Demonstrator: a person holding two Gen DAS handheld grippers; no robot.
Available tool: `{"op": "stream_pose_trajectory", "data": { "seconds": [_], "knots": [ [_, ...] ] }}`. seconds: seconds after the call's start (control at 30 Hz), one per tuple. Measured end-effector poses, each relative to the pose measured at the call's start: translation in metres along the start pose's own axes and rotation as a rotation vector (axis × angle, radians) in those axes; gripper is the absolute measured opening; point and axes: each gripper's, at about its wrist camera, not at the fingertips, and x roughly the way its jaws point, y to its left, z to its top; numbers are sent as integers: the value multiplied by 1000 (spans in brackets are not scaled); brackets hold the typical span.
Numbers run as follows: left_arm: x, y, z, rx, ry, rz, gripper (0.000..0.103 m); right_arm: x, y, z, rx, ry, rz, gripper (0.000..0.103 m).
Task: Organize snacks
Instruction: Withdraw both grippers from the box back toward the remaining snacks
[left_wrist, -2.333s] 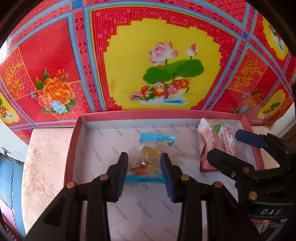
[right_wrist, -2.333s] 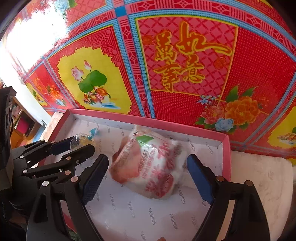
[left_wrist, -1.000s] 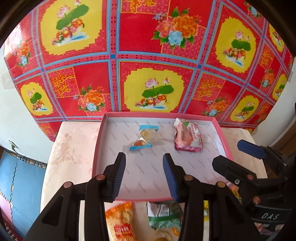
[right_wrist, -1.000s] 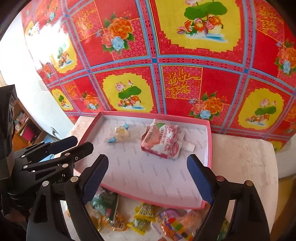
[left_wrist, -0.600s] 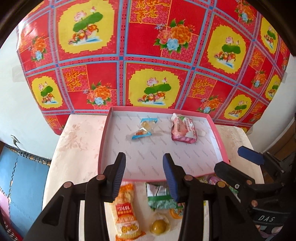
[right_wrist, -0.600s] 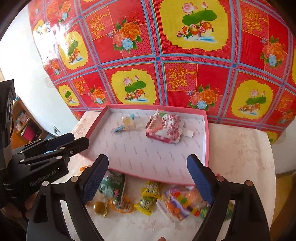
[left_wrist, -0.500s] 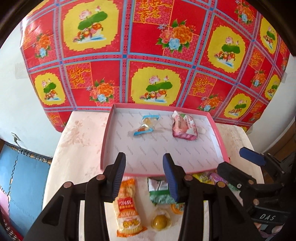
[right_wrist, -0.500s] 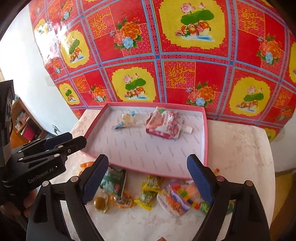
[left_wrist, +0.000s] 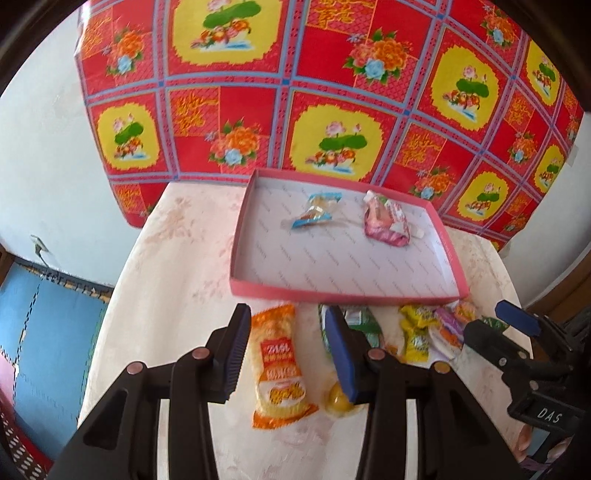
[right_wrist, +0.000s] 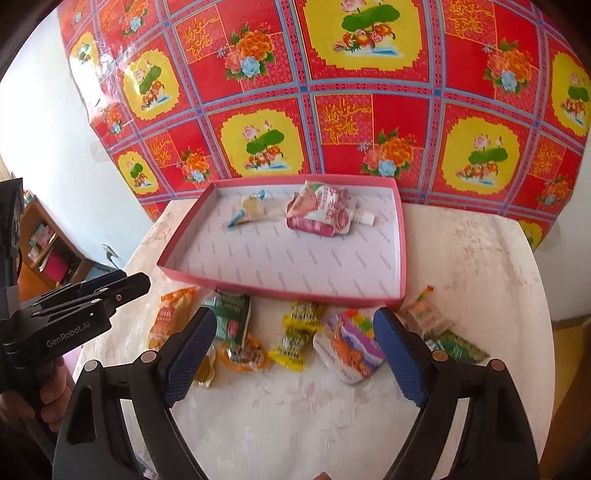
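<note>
A pink tray (left_wrist: 343, 292) with a white floor holds a blue-ended clear candy packet (left_wrist: 316, 212) and a pink spouted pouch (left_wrist: 386, 221). Loose snacks lie on the table in front of it. An orange packet (left_wrist: 279, 365) lies below my left gripper (left_wrist: 288, 354), framed between its fingers, which are open and hold nothing. My right gripper (right_wrist: 295, 354) is wide open and empty over two yellow candies (right_wrist: 299, 328) and a colourful packet (right_wrist: 349, 345). The tray (right_wrist: 280, 291), pouch (right_wrist: 321, 210) and left gripper (right_wrist: 135, 280) also show in the right wrist view.
More snacks lie in the row: a green packet (right_wrist: 231, 314), an orange jelly cup (right_wrist: 243, 354), a yellow jelly (left_wrist: 338, 400), a clear packet (right_wrist: 421, 310) and a dark green packet (right_wrist: 458, 349). A red patterned cloth (right_wrist: 332, 122) hangs behind the cream table (right_wrist: 472, 251). A hand (right_wrist: 55, 391) holds the left gripper.
Both grippers have drawn back from over the tray, leaving candy packet and pouch inside. The loose snacks in front of the tray have come into view beneath them.
</note>
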Motion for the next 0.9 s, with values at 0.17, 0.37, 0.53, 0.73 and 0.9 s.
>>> {"op": "stream_pose_trajectory", "data": {
  "seconds": [0.17,0.37,0.53,0.73,0.9],
  "knots": [
    [4,3,-13,-5,33,2,44,-1,-3,-14,20,13,6,89],
    [11,5,-27,-15,69,1,44,-4,-5,-27,28,21,9,89],
    [18,6,-36,-7,107,6,44,-5,-5,-34,40,25,14,89],
    [26,5,-40,-9,135,14,44,-4,-5,-39,47,34,21,89],
    [34,3,-41,-1,149,16,44,-4,-6,-42,51,40,24,89]
  ]
}}
